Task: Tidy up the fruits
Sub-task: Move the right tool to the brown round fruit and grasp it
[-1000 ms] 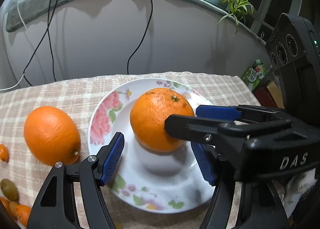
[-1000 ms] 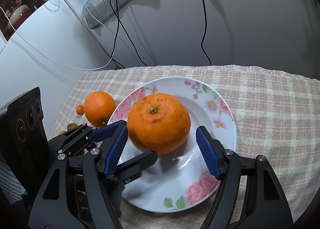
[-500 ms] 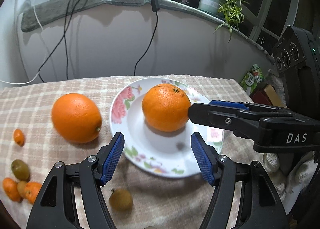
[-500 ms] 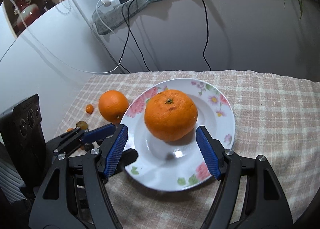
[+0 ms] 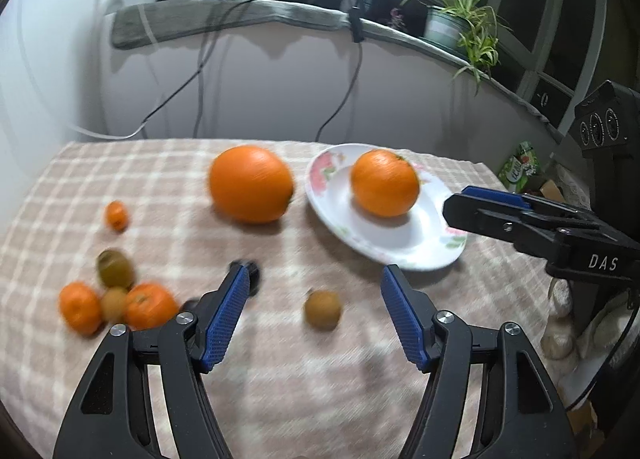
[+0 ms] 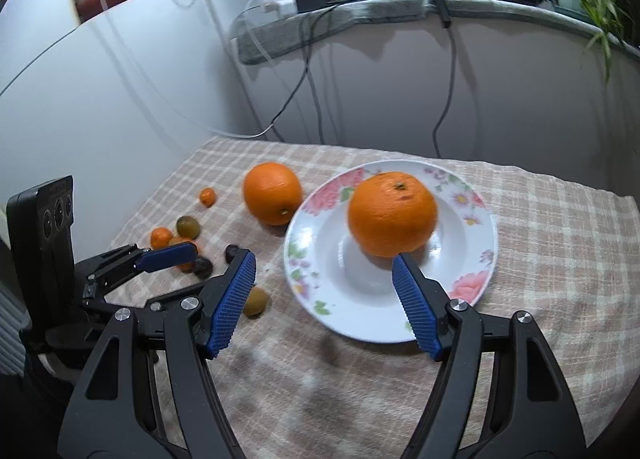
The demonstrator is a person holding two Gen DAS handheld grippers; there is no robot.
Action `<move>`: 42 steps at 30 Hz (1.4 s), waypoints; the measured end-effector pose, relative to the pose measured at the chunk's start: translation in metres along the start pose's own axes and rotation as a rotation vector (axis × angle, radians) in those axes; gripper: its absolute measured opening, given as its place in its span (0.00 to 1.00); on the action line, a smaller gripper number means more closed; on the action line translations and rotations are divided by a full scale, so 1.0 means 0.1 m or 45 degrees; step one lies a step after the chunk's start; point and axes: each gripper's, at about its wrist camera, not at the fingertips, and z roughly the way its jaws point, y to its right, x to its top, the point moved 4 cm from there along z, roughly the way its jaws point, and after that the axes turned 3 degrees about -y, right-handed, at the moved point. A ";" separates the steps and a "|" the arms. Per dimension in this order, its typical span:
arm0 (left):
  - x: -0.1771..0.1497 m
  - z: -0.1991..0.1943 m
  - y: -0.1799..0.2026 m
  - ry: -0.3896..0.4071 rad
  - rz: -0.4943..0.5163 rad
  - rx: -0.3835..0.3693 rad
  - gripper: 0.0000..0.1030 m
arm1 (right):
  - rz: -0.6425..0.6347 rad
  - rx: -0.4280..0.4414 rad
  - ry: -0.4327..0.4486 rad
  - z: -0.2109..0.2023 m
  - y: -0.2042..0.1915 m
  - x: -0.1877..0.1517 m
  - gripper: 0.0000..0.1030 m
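A large orange (image 5: 385, 183) (image 6: 392, 214) sits in a white floral plate (image 5: 424, 247) (image 6: 360, 299). A second large orange (image 5: 251, 183) (image 6: 273, 199) lies on the checked cloth just left of the plate. Small fruits lie further left: a tiny orange (image 5: 117, 215) (image 6: 207, 196), a green one (image 5: 114, 267) (image 6: 188, 226), two mandarins (image 5: 149, 305), dark round ones (image 6: 231, 253) and a brownish one (image 5: 322, 309) (image 6: 256, 301). My left gripper (image 5: 314, 299) is open and empty above the cloth near the brownish fruit. My right gripper (image 6: 324, 287) is open and empty, near the plate's front.
The checked cloth (image 6: 560, 259) covers the table. A wall with hanging cables (image 5: 348, 99) rises behind it, topped by a ledge with a potted plant (image 5: 460, 23). Packets and clutter (image 5: 524, 171) lie off the table's right side.
Both grippers have pulled back and up from the plate, leaving the orange on it. The left view has swung left, bringing the small fruits into sight.
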 end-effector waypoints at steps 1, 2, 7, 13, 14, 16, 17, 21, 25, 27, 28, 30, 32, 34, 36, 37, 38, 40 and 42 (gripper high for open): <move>-0.04 -0.03 -0.04 -0.003 -0.005 0.008 0.61 | -0.013 0.006 -0.006 0.00 -0.04 -0.03 0.71; -0.08 -0.05 -0.07 -0.005 -0.009 0.014 0.59 | -0.028 0.012 -0.012 0.00 -0.08 -0.05 0.71; -0.26 -0.14 -0.25 -0.030 -0.059 0.033 0.49 | -0.067 0.062 -0.043 0.05 -0.27 -0.14 0.71; -0.42 -0.16 -0.41 -0.057 -0.107 0.064 0.41 | -0.096 0.115 -0.106 0.22 -0.46 -0.28 0.71; -0.42 -0.16 -0.44 -0.055 -0.113 0.073 0.39 | -0.098 0.124 -0.117 0.25 -0.49 -0.30 0.71; -0.40 -0.15 -0.47 -0.051 -0.117 0.093 0.38 | -0.104 0.135 -0.135 0.32 -0.53 -0.33 0.69; -0.39 -0.14 -0.49 -0.050 -0.115 0.099 0.37 | -0.109 0.133 -0.144 0.35 -0.55 -0.34 0.63; -0.39 -0.06 -0.54 -0.070 -0.116 0.118 0.32 | -0.114 0.125 -0.188 0.49 -0.55 -0.38 0.56; -0.42 0.03 -0.55 -0.096 -0.111 0.114 0.30 | -0.110 0.121 -0.214 0.59 -0.54 -0.40 0.54; -0.43 0.05 -0.55 -0.102 -0.105 0.119 0.30 | -0.110 0.119 -0.224 0.64 -0.53 -0.40 0.52; -0.42 0.06 -0.55 -0.103 -0.101 0.121 0.30 | -0.109 0.120 -0.229 0.65 -0.53 -0.40 0.52; -0.40 0.08 -0.55 -0.109 -0.090 0.124 0.30 | -0.109 0.122 -0.237 0.69 -0.53 -0.40 0.51; -0.37 0.09 -0.54 -0.111 -0.075 0.130 0.30 | -0.111 0.119 -0.243 0.72 -0.53 -0.40 0.50; -0.33 0.12 -0.53 -0.111 -0.060 0.141 0.30 | -0.112 0.117 -0.246 0.75 -0.54 -0.40 0.50; -0.30 0.14 -0.51 -0.109 -0.031 0.169 0.30 | -0.119 0.109 -0.248 0.77 -0.54 -0.40 0.50; -0.29 0.15 -0.50 -0.108 -0.016 0.185 0.30 | -0.123 0.104 -0.248 0.78 -0.54 -0.40 0.50; -0.27 0.17 -0.49 -0.107 -0.005 0.198 0.30 | -0.125 0.103 -0.250 0.79 -0.54 -0.39 0.50; -0.26 0.20 -0.47 -0.107 0.024 0.230 0.30 | -0.125 0.102 -0.254 0.81 -0.54 -0.39 0.50; -0.25 0.22 -0.46 -0.107 0.047 0.254 0.30 | -0.128 0.101 -0.259 0.83 -0.54 -0.39 0.50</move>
